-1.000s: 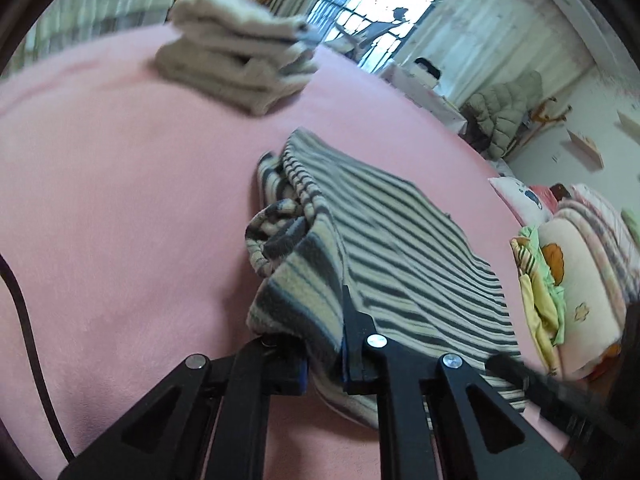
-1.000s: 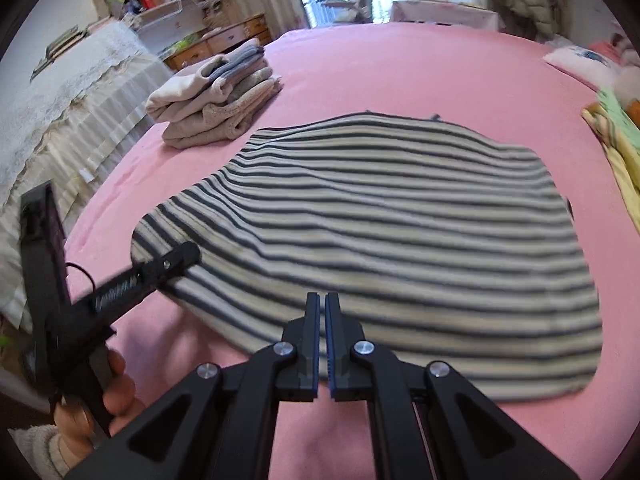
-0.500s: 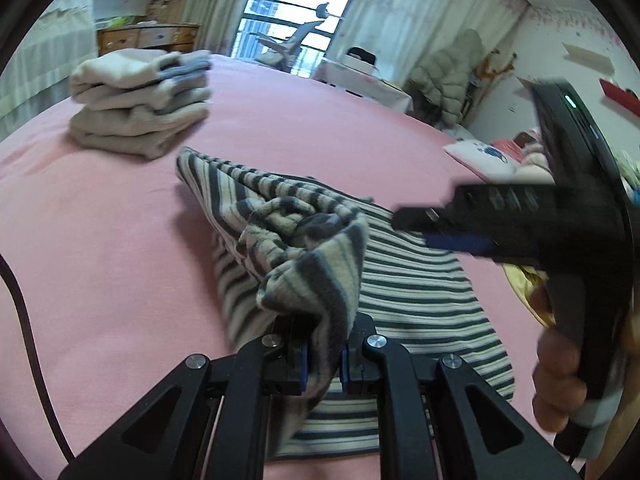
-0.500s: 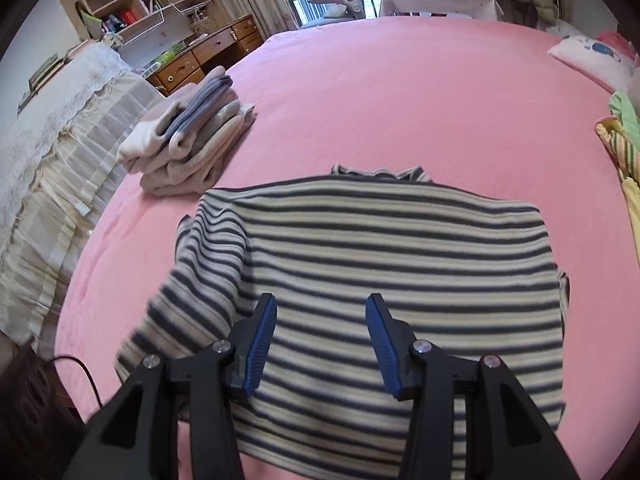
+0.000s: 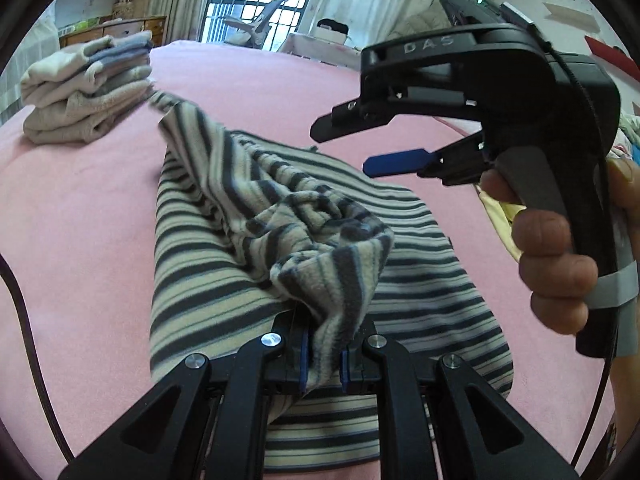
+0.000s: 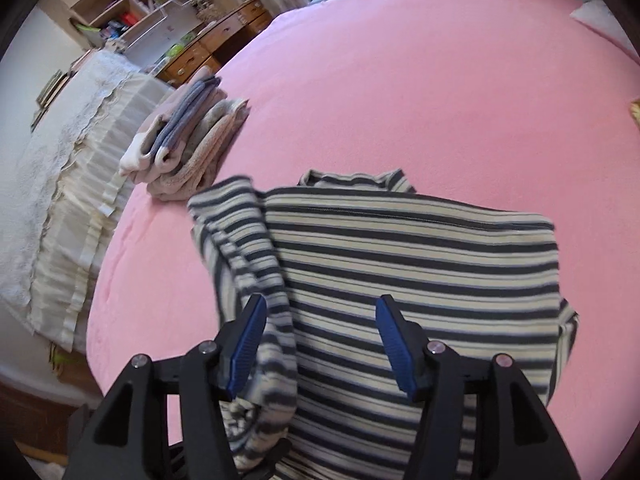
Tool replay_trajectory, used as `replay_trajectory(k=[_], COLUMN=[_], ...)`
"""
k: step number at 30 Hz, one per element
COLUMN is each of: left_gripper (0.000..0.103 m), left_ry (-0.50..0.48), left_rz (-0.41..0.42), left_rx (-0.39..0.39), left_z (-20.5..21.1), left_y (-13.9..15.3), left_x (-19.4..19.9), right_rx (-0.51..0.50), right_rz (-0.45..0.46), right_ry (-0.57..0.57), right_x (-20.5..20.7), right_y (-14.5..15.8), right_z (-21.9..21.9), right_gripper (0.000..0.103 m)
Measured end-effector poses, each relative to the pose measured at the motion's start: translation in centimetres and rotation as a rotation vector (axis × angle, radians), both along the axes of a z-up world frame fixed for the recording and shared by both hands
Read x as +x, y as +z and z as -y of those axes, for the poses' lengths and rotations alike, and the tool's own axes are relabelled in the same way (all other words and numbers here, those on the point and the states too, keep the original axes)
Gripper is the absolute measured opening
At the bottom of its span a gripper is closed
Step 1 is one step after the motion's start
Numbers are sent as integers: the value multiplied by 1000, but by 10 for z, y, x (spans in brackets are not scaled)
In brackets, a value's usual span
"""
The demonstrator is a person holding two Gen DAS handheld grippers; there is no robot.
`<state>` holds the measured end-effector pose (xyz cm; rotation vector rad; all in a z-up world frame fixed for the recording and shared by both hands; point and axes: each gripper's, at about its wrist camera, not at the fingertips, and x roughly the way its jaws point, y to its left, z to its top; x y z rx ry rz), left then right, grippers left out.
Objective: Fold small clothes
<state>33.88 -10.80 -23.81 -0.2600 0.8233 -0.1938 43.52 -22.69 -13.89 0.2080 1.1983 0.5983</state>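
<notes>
A grey and cream striped top lies on the pink bed, collar at the far side. My left gripper is shut on the top's left sleeve and holds it bunched and lifted over the body of the top. My right gripper is open and empty, hovering above the top's near part; it also shows in the left wrist view, raised at the right, with the jaws apart.
A stack of folded beige and blue clothes sits at the bed's left edge, just beyond the top; it also shows in the left wrist view. A lace-covered table and drawers stand left of the bed. Colourful clothes lie at the right.
My right gripper has opened, let go of the top and risen. My left gripper has carried the sleeve up and inward over the top's body.
</notes>
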Motion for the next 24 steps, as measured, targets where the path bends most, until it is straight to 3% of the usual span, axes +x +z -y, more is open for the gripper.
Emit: replay_trajectory(k=[6, 24], left_gripper=[9, 9], left_ry=[34, 51], left_rz=[-30, -95], left_rx=[-12, -67], left_z=[-6, -12], left_y=[7, 7], left_x=[13, 23], right_rx=[-47, -48], right_rz=[42, 46], right_ry=[98, 144], right_x=[-11, -22], right_y=[2, 4], right_z=[-14, -15], right_gripper=[57, 57])
